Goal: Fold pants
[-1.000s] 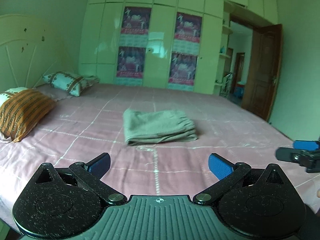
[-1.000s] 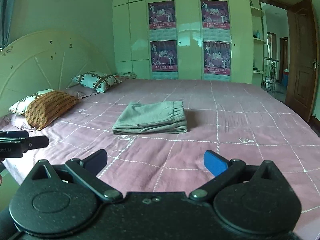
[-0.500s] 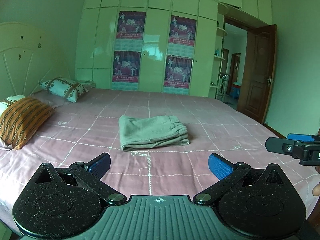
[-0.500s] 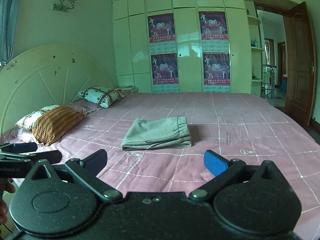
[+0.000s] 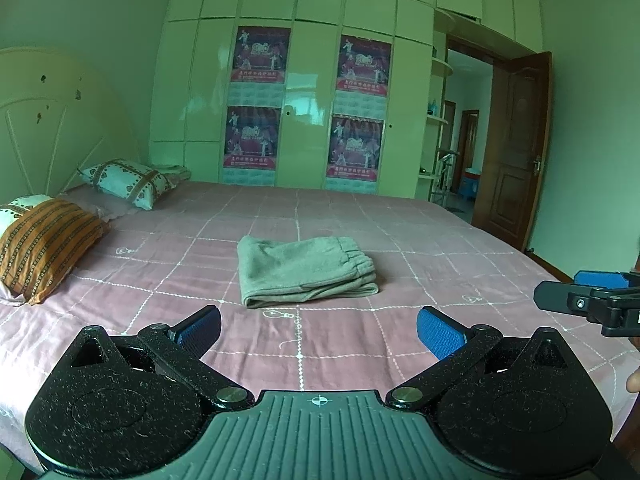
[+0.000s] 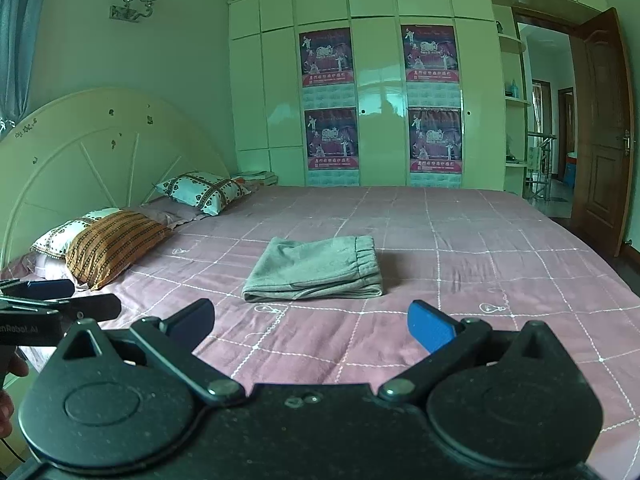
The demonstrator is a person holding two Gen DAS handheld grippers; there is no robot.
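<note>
folded pants (image 5: 306, 271) lie mid-bed (image 5: 440, 240); left gripper (image 5: 319, 330) and right gripper (image 6: 311, 322), both released, hover short of them.

From my left wrist view the right gripper (image 5: 560, 298) runs off the frame's right edge beside the bed (image 5: 460, 240). Poster (image 6: 431, 53) lettering is too small to read, and my own gripper body hides the bed's near edge.

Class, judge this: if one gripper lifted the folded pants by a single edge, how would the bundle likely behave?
The pants look like soft cloth in loose stacked layers, so they would probably droop and unfold. The elastic waistband seems thicker, perhaps the firmer place to pinch. Pushed, they would likely bunch.
</note>
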